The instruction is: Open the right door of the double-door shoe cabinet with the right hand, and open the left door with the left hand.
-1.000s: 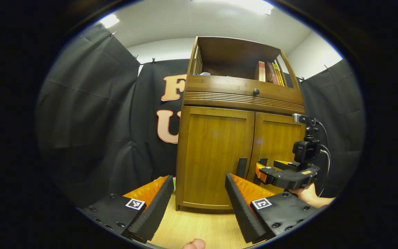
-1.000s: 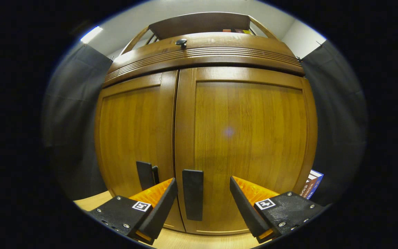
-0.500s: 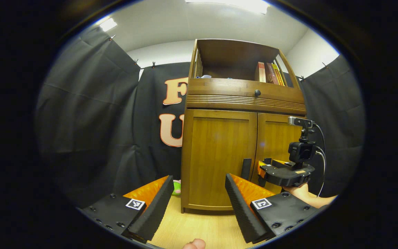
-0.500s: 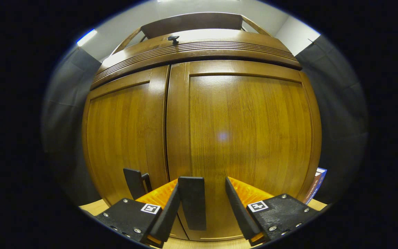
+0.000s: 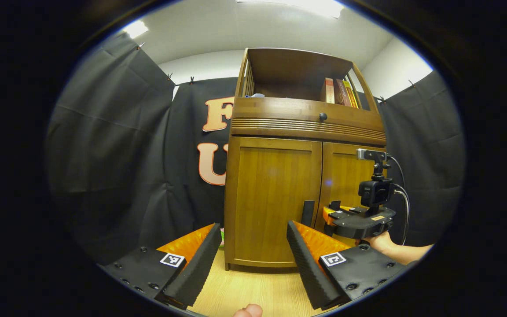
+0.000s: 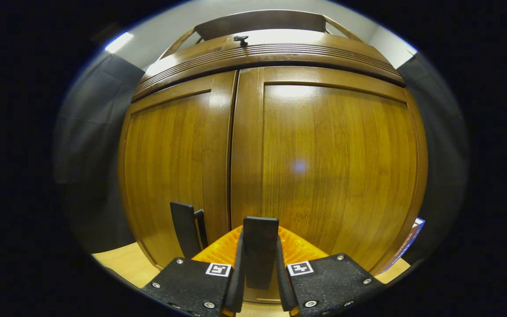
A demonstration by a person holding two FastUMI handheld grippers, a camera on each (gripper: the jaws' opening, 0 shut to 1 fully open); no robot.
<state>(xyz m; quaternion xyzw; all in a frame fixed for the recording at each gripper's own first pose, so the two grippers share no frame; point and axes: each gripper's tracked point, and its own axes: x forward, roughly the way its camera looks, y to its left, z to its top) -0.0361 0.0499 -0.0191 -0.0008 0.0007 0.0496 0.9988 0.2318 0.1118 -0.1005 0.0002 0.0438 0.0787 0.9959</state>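
**Right claw clamped on its handle, left claw waiting**

In the left gripper view, our left claw (image 5: 250, 251) hangs wide open and holds nothing, well back from the cabinet (image 5: 304, 176), which stands on the wood floor (image 5: 253, 290) against the booth wall. Both doors are shut. The left door (image 5: 273, 200) carries a dark upright handle (image 5: 307, 213) near the centre seam, and that is where we would take hold. To the right we see the right claw (image 5: 329, 214), held by a hand (image 5: 379, 242), up against the right door (image 5: 346, 182). Books (image 5: 337, 91) stand on the top shelf, above a drawer knob (image 5: 322, 116). The floor before the left door is open, so we judge there is room to swing it out, though the two claws will work close together at the seam.

In the right gripper view, our right claw (image 6: 258, 264) is closed on the right handle (image 6: 260, 251), both fingers pressing its sides. The left handle (image 6: 185, 229) stands just beside, across the seam. We judge the doors stiff, solid and hinged at the outer edges; the slim handle could slip, so a steady arcing pull suits. A box (image 6: 412, 233) sits beside the cabinet's right corner and may limit the swing.
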